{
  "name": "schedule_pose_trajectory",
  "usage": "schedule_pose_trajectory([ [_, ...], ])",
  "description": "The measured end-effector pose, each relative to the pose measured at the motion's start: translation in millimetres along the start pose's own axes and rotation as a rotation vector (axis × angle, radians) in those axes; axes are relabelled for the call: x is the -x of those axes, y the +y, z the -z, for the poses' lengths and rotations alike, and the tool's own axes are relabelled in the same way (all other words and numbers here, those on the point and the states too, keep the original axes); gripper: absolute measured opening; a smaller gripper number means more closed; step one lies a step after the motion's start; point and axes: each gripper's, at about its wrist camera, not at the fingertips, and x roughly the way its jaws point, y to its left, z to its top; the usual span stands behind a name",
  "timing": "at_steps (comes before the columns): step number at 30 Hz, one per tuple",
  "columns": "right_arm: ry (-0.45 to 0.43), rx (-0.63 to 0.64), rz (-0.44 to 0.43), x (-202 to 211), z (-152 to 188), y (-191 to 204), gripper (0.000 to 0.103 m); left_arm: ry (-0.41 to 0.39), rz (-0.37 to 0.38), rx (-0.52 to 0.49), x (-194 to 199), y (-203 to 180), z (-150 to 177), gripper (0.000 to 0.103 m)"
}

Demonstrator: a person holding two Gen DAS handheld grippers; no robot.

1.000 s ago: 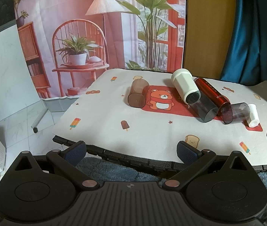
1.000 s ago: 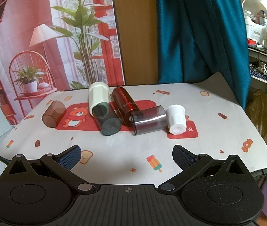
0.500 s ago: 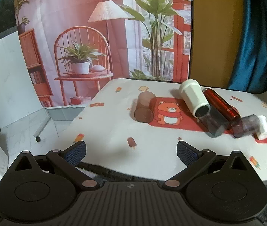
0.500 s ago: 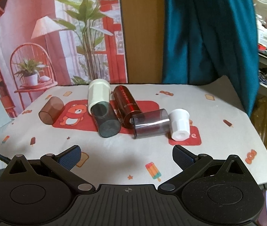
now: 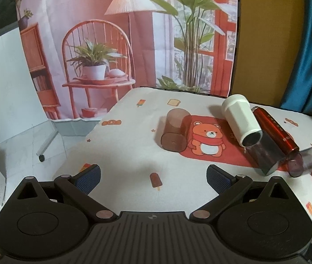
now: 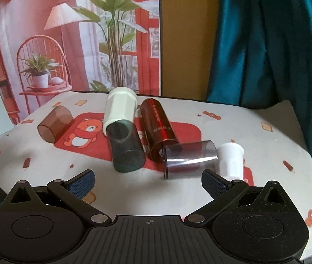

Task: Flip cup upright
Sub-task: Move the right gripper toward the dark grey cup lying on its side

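Both our grippers, left gripper (image 5: 153, 177) and right gripper (image 6: 148, 180), are spread wide and hold nothing. We count six cups, all lying on their sides: a brown cup (image 5: 175, 133) ahead of our left fingers, apart from the rest; then white (image 6: 120, 112), smoky (image 6: 126, 148), red (image 6: 159, 127), violet-tinted (image 6: 190, 159) and small white (image 6: 230, 160), probably touching. Bare cloth (image 6: 45, 160) lies before both grippers, level above the near edge.

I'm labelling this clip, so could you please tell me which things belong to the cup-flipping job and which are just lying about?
Job:
brown cup
tall white cup
dark cup
red cup
grey cup
small white cup
All lie on their sides.

Lying about:
bear tablecloth
printed backdrop
teal curtain
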Motion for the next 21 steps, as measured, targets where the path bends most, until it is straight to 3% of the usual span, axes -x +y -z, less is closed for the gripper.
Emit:
schedule_pose_trajectory([
  [14, 0.003, 0.034, -0.019, -54, -5, 4, 0.103, 0.073, -0.023, 0.028, -46, 9, 3, 0.103],
  [21, 0.000, 0.086, -0.043, -80, -17, 19, 0.095, 0.100, -0.021, 0.058, -56, 12, 9, 0.103],
])
